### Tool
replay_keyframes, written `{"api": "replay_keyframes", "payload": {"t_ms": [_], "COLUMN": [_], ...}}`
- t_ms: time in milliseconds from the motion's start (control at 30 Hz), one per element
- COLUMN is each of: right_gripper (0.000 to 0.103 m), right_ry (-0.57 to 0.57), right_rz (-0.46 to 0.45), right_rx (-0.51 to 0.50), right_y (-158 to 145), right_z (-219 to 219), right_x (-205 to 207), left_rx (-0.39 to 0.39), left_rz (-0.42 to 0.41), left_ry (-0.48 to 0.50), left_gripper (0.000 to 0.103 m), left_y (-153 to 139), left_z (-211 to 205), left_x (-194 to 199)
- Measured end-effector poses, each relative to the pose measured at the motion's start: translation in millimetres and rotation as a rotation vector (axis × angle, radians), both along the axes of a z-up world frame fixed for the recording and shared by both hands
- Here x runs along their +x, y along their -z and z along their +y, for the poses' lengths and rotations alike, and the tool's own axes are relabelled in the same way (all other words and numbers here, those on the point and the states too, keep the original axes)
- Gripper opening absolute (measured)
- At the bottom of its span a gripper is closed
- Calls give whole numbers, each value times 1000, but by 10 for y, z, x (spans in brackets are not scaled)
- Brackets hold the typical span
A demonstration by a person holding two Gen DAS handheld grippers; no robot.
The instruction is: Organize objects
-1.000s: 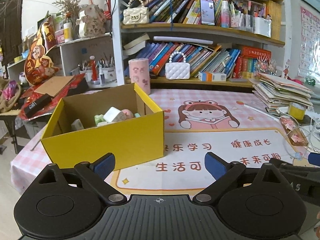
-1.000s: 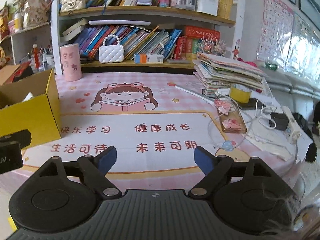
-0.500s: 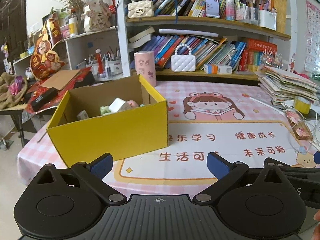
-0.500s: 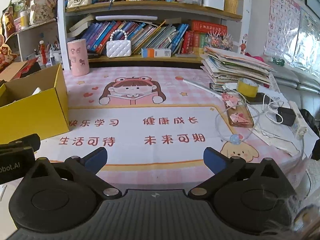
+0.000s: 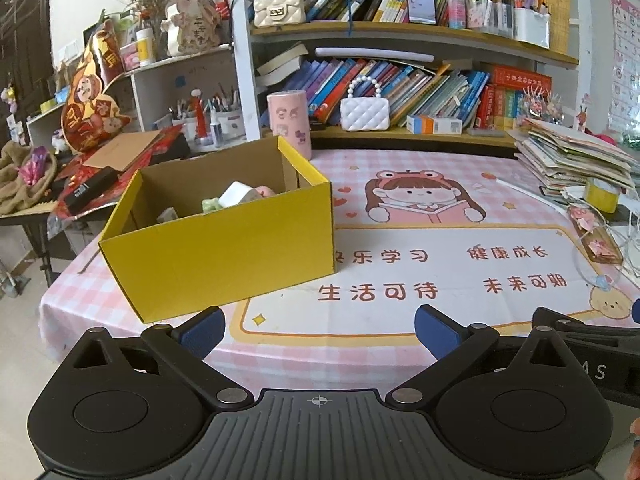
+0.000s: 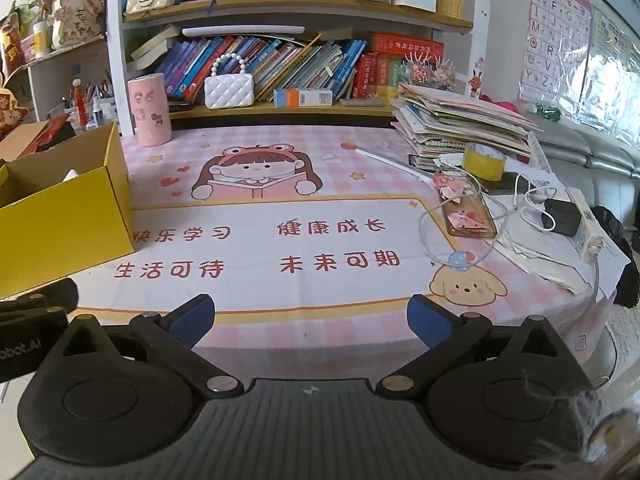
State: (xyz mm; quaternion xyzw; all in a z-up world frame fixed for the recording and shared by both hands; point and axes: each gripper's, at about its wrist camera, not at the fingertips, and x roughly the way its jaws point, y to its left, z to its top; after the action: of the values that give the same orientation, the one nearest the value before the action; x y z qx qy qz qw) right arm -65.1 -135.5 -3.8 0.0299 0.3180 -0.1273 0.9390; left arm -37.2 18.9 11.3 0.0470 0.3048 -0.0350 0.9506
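A yellow cardboard box [image 5: 224,256] stands open on the left of the table and holds several small items, among them a white block [image 5: 236,194] and a pale green piece [image 5: 210,204]. The box also shows at the left edge of the right wrist view [image 6: 60,216]. My left gripper [image 5: 320,330] is open and empty, held back at the table's near edge, just in front of the box's right corner. My right gripper [image 6: 310,318] is open and empty, near the table's front edge, to the right of the box.
A pink cartoon tablecloth [image 6: 280,240] covers the table. A pink cylinder [image 5: 289,122] stands behind the box. A paper stack [image 6: 460,128], yellow tape roll [image 6: 484,162], phone case [image 6: 468,214] and cables [image 6: 532,200] crowd the right side. Bookshelves [image 5: 400,80] line the back.
Both grippers have drawn back from the table toward its near edge and risen a little. Both stay open and empty. The box has not moved.
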Motion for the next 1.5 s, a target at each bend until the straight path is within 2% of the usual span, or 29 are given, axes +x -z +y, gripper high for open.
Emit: {"api": "replay_keyframes", "payload": {"t_ms": [1500], "right_gripper": [103], "right_ry": [5], "right_rz": [5], "right_rx": [1], "right_y": [-23], "right_z": [24], "right_x": [-50], "left_rx": [-12], "left_rz": [19], "left_ry": [-16], "left_gripper": [103], "left_y": [-9], "left_z": [47], "left_x": [-37]}}
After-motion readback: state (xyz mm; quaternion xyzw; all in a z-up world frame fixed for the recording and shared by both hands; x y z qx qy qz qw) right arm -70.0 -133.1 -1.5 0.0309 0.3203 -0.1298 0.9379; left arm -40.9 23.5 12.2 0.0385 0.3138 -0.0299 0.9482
